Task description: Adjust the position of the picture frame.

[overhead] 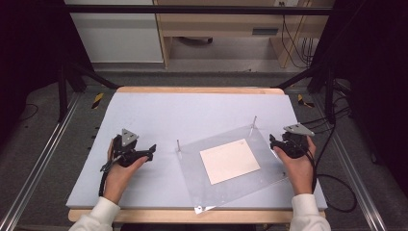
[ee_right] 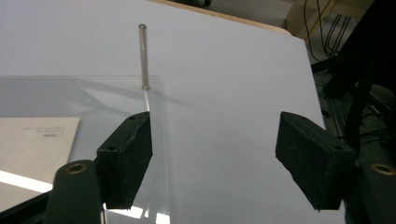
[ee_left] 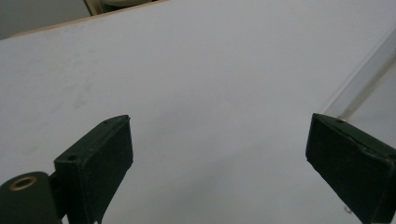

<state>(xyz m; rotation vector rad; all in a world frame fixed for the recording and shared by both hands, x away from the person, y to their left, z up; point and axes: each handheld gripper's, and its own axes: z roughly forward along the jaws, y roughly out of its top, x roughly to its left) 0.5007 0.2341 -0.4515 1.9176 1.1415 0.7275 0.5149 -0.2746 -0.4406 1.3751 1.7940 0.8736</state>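
A clear acrylic sheet (overhead: 231, 173) lies skewed on the pale board (overhead: 159, 115), with a beige square card (overhead: 229, 160) at its middle. Two thin metal pins stand upright at the sheet's far corners, one on the left (overhead: 178, 145) and one on the right (overhead: 254, 121). My left gripper (overhead: 150, 152) rests on the board left of the sheet, jaws wide open on nothing (ee_left: 219, 135); the sheet's edge (ee_left: 362, 86) lies to its right. My right gripper (overhead: 273, 143) is open at the sheet's right edge (ee_right: 215, 130), below the right pin (ee_right: 143, 56). Its left pad (ee_right: 128, 154) hangs over the sheet's edge (ee_right: 156, 121).
The board sits on a wooden table (overhead: 192, 215) whose front edge is near the person. A corner of the sheet reaches that front edge. Black cables (overhead: 332, 183) trail off the right side. Black frame bars (overhead: 77, 77) stand at both back corners.
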